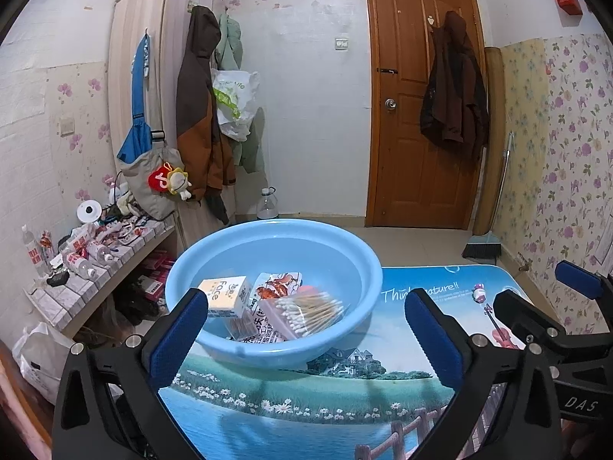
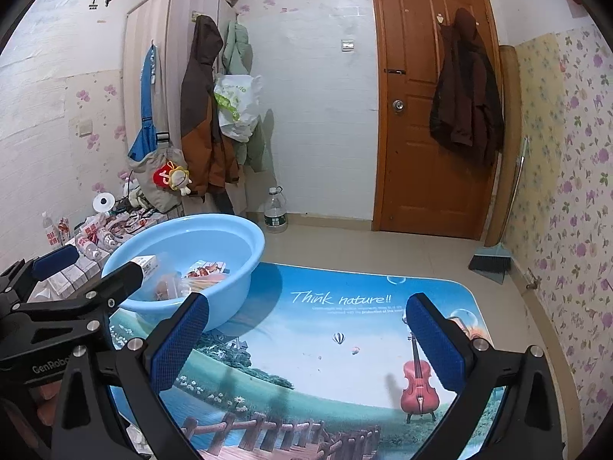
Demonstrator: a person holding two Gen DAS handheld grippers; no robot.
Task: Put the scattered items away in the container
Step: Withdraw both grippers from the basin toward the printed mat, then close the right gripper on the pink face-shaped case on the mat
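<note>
The left gripper [image 1: 306,329] hangs over the worktop [image 1: 383,402] with jaws spread wide, holding nothing. The right gripper [image 2: 306,337] is likewise wide open and empty. In the basin [image 1: 337,253] at the worktop's far left lie a box [image 1: 228,293], a snack packet [image 1: 279,281] and cotton swabs [image 1: 306,312].

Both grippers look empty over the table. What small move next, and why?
Probably just draw both back and stop. The left gripper and right gripper are open and hold nothing, the items, a swab pack among them, lie in the basin, and the table shows nothing loose.
</note>
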